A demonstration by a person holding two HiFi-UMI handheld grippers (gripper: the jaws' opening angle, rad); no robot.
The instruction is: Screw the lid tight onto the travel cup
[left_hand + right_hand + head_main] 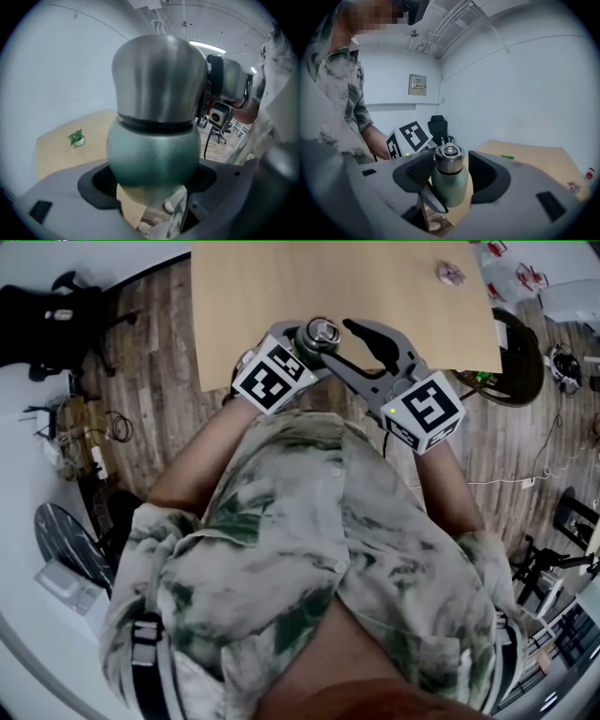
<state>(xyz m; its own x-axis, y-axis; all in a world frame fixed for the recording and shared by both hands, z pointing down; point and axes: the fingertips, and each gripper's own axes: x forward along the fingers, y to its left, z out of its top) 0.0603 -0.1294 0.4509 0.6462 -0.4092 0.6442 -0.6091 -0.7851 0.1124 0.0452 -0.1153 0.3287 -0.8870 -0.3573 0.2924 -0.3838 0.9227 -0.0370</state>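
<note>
The left tool (pixel 152 182) is clamped on the green travel cup (pixel 154 152), held in the air over the worktop (pixel 375 287) edge. The right tool (pixel 451 172) stands with its jaws apart around the steel lid (pixel 449 158).

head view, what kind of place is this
Likely an office or lab workroom: a light wooden table, a black swivel office chair, and loose cables on the wood-plank floor.
</note>
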